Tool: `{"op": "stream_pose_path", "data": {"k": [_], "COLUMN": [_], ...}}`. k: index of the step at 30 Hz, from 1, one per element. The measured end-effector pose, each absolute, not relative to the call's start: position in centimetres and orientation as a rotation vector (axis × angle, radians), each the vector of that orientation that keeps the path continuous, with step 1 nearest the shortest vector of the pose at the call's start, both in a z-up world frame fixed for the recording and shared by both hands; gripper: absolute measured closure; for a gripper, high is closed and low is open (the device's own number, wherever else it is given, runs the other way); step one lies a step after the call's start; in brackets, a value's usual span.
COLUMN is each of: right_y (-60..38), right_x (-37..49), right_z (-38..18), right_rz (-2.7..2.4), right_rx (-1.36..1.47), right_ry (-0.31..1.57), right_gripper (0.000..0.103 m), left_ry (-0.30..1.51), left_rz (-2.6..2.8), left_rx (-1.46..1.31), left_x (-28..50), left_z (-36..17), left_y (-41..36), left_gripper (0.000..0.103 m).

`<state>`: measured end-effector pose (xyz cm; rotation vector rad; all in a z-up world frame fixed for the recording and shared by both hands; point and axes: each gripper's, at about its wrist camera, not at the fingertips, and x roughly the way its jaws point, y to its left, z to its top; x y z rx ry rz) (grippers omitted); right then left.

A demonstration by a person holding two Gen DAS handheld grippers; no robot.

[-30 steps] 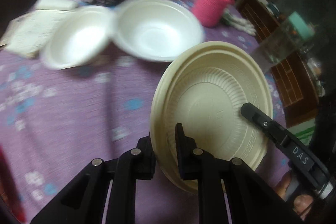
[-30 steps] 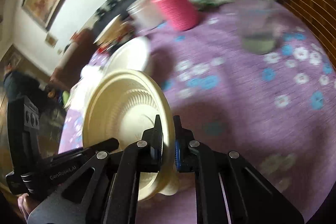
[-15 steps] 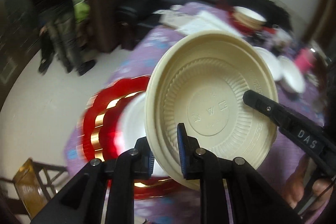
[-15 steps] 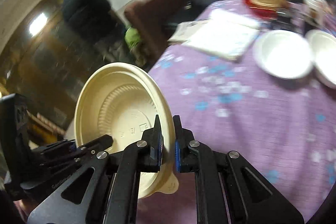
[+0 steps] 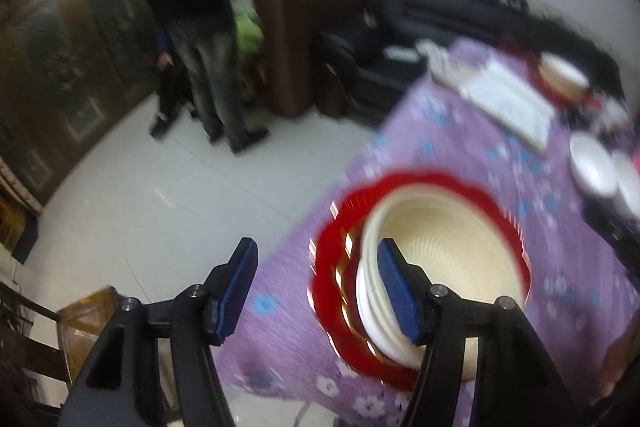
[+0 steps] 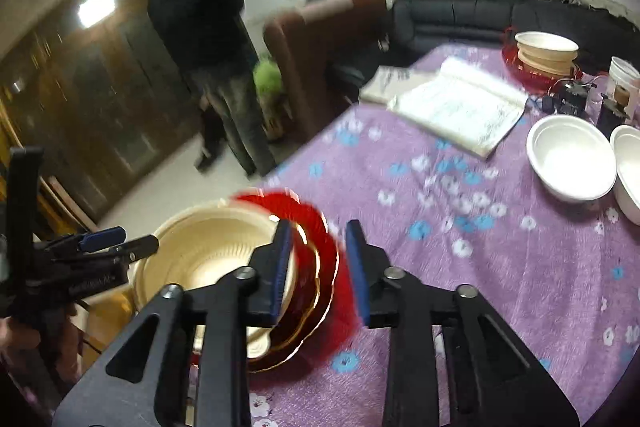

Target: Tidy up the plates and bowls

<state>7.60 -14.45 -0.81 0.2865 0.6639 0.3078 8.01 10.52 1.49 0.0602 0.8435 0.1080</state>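
Left gripper (image 5: 316, 283) is releasing, jaws opening, nothing pressed between the pads. Right gripper (image 6: 318, 267) is likewise opening, pads clear of the rim. Cream ribbed bowl (image 6: 212, 259) is sitting lower left of the frame, nested on white bowls inside red scalloped plates (image 6: 320, 227) at the purple floral tablecloth (image 6: 500, 267) edge. Two white bowls (image 6: 572, 157) are resting at far right.

Red plates (image 5: 332, 279) smear with blur; right gripper (image 6: 318, 267) hides their rim.
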Motion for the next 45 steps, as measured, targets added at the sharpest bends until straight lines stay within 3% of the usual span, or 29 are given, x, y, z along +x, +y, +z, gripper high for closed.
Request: {"op": "stream_pose_path", "data": {"k": [2, 7, 16, 20, 33, 45], "right_y": [-16.6, -24.7, -41.5, -43.6, -42.0, -41.5], "right_x": [7.2, 7.2, 3.2, 2.8, 1.9, 2.6], "right_z": [-0.3, -1.7, -4.5, -5.2, -4.9, -5.8], "right_rz": [0.298, 0.113, -0.136, -0.140, -0.082, -0.082], "right_rx": [0.339, 0.408, 0.688, 0.714, 0.629, 0.618], "right_ry": [0.631, 0.631, 0.592, 0.586, 0.567, 0.608], "right_gripper": [0.058, 0.057, 0.058, 0.058, 0.058, 0.058], "left_ry": [0.786, 0.751, 0.859, 0.921, 0.686, 0.724], "left_rz": [0.109, -0.130, -0.388, -0.439, -0.347, -0.346], "left_rx": [0.029, -0.016, 0.013, 0.020, 0.066, 0.042], "left_x": [7.7, 7.3, 10.4, 10.2, 11.3, 13.2], "left_z": [3.1, 5.3, 0.7, -1.6, -1.9, -3.8], "left_y": [10.2, 3.7, -11.3, -15.3, -19.7, -20.1], "left_gripper": [0.040, 0.028, 0.027, 0.027, 0.025, 0.025]}}
